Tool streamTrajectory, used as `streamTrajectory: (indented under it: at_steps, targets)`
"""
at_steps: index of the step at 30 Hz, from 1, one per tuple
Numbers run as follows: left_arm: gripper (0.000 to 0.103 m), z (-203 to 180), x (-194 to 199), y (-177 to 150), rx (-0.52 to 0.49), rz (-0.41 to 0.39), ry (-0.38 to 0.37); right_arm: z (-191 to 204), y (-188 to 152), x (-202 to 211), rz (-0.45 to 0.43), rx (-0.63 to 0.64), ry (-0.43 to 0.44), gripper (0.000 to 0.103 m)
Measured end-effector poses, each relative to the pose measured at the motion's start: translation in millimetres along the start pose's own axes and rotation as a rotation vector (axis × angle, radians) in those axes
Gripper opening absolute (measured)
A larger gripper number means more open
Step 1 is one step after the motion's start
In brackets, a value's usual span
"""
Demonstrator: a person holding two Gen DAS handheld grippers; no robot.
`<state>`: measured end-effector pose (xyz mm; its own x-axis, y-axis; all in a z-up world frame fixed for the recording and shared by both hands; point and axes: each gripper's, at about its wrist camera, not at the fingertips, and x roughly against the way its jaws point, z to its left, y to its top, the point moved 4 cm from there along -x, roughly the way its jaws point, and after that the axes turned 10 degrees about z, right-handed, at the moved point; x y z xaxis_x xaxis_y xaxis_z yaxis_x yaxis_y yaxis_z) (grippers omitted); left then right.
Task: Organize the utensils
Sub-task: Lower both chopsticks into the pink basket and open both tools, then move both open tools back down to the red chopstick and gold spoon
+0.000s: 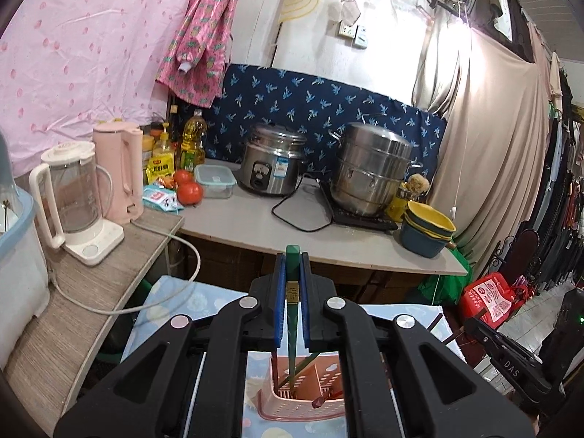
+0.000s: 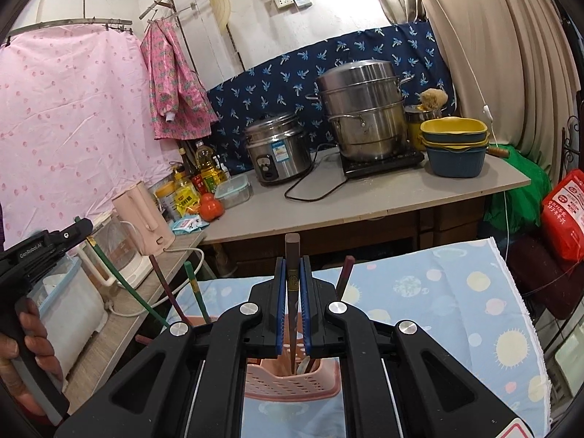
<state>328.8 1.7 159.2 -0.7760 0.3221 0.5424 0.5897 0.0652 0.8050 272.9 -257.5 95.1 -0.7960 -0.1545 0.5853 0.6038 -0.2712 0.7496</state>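
A green chopstick [image 1: 293,314] is clamped upright in the left gripper [image 1: 292,266], its long axis running straight down and its tip already inside the pink holder [image 1: 292,407] directly below the jaws. A brown chopstick [image 2: 292,306] is likewise pinched by the right gripper [image 2: 292,270], directly above the same holder [image 2: 288,387]. Both grippers are held level, facing the counter [image 2: 365,197].

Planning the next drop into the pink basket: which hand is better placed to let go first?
Probably right. The right tongs hold the brown chopstick upright, tip inside the pink basket. The left tongs hold the green chopstick, tip only at the rim.
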Motion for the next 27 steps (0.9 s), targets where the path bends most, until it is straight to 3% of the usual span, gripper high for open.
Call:
streamTrajectory:
  at_steps: [2, 3, 4, 5, 17, 27]
  targets:
    - [0.008, 4.4, -3.7, -4.1, 0.021, 0.006, 0.012, 1.9, -2.3, -1.8, 0.007, 0.014, -0.013, 0.008]
    - [0.011, 7.4, -4.3, -6.2, 0.035, 0.004, 0.025, 1.4, -3.0, -0.4, -0.004, 0.012, -0.022, 0.013]
    - [0.025, 10.9, -4.9, -8.9, 0.048, 0.007, 0.039, 0.8, -4.5, 1.9, -0.015, 0.009, -0.037, 0.025]
    - [0.038, 13.6, -4.7, -10.8, 0.058, 0.008, 0.048, 0.4, -6.0, 3.9, -0.021, 0.01, -0.041, 0.03]
    - [0.038, 28.4, 6.4, -46.3, 0.069, 0.048, 0.068, -1.2, -31.5, 23.3, -0.01, 0.013, -0.049, 0.031]
    - [0.038, 29.9, 17.8, -103.1, 0.057, 0.124, 0.078, 3.2, -73.9, 40.2, 0.033, 0.037, -0.059, 0.031]
